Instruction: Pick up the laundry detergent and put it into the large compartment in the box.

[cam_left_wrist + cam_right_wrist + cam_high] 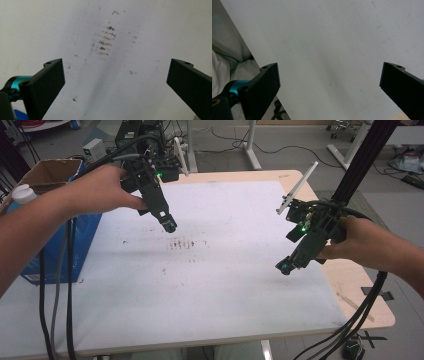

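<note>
While both grippers hang above the white mat (pixel 225 285) with nothing held, the nearest thing to work on is the patch of brown smudges (pixel 182 244) near mat centre. Left gripper (pixel 169 224) hovers just above and behind that patch, jaws spread wide and empty; in the left gripper view the smudges (pixel 105 41) sit ahead of and between the jaws. Right gripper (pixel 285 267) is well apart, over the mat's right side, jaws also wide apart with only bare mat (pixel 332 50) between them. My read: this is an approach or idle pose, no contact yet. To do it well, bring the left down straight over the marks, keep wrist level, don't drag the jaw tips across the foam. Room: the mat's middle and near half are open, plenty of sweep for either hand. Watch the blue box (pixel 60 245) touching the mat's left edge, close under the left forearm, and the cables (pixel 55 295) trailing there. On the right, the mat ends short of the wooden table edge (pixel 360 295); the right gripper's cable hangs off that side, could snag.
</note>
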The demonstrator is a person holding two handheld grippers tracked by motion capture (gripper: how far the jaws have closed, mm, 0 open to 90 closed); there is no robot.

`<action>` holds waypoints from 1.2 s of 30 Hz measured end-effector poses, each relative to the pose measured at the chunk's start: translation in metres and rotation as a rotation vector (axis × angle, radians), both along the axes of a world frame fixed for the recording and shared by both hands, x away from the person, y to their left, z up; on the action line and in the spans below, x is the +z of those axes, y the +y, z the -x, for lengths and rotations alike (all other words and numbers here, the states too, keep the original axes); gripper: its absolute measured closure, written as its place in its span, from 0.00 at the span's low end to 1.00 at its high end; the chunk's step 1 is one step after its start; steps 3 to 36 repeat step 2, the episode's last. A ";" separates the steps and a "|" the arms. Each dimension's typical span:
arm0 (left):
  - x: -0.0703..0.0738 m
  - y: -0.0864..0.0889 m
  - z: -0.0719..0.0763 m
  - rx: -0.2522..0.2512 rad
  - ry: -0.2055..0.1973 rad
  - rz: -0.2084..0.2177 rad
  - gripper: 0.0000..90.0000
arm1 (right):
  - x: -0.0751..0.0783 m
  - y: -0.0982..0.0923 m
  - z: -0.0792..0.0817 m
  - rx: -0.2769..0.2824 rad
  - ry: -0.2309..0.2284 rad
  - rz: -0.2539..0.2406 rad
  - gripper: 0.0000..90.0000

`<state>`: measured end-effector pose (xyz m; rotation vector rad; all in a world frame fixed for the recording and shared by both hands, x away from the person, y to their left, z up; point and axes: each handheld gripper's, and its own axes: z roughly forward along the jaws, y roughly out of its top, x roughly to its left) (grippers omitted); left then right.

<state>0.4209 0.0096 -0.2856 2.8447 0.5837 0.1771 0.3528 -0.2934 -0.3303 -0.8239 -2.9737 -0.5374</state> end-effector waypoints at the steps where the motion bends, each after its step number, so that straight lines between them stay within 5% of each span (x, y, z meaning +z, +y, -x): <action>1: 0.000 0.000 0.000 0.001 -0.005 -0.004 0.02 | 0.000 0.000 0.000 -0.002 0.001 -0.002 0.02; 36: -0.001 0.001 -0.001 0.009 -0.014 -0.002 0.02 | 0.000 -0.001 0.001 -0.005 0.000 -0.003 0.02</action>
